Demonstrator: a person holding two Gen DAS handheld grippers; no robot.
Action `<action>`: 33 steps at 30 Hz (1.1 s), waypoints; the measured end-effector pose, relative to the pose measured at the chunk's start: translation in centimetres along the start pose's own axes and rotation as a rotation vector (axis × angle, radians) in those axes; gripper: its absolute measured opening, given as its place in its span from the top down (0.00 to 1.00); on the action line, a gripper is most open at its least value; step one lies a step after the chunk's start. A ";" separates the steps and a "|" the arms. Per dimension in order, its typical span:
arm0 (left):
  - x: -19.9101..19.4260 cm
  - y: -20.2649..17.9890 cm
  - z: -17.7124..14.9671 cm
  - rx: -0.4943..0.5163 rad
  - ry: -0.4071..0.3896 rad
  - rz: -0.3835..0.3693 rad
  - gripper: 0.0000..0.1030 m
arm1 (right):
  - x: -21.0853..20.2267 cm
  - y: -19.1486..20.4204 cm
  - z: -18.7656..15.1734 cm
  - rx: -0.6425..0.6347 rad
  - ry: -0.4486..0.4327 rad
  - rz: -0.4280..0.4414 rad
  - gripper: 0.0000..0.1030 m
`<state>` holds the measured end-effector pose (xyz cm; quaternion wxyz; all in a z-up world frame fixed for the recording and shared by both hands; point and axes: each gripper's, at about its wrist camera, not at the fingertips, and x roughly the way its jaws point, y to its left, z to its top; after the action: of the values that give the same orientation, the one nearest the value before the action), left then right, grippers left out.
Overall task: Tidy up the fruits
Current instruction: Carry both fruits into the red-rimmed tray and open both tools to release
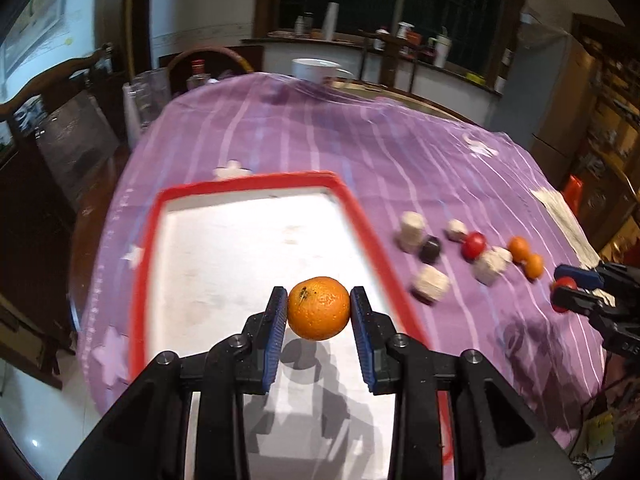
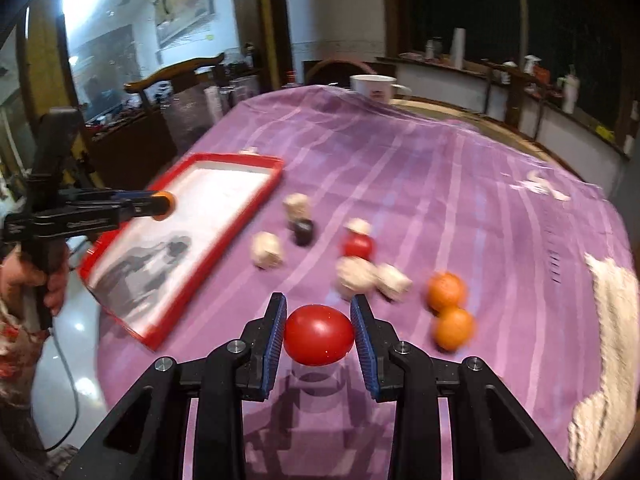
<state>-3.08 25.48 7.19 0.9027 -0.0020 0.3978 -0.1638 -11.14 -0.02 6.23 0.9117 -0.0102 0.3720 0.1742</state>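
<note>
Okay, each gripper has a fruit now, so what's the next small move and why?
Probably lower the left gripper and release its orange onto the white floor of the red-rimmed tray. The orange hangs clamped above the tray, its shadow on the floor. The right gripper holds a tomato over the purple cloth, short of the tray.

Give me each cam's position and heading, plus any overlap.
Left wrist: sits behind the left tongs, angled down over the red tray; they grip an orange.
Right wrist: sits behind the right tongs, angled down over the purple cloth; they grip a tomato; a hand shows.
Shared: tray, loose fruit, each other's tongs.
</note>
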 end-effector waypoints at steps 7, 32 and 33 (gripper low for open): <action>2.1 6.3 1.6 -0.201 0.065 -0.022 0.70 | 3.2 4.0 6.0 0.056 -0.008 0.247 0.65; 7.4 11.5 3.9 -0.364 0.104 0.032 0.50 | 21.1 9.8 11.8 0.122 0.174 0.189 0.63; 7.2 11.4 4.0 -0.367 0.097 0.034 0.49 | 20.9 9.7 11.9 0.117 0.161 0.183 0.62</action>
<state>7.70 33.67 3.28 0.8694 -0.1521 0.4643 -0.0731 7.62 17.38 1.66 0.8582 0.0627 0.4530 0.2332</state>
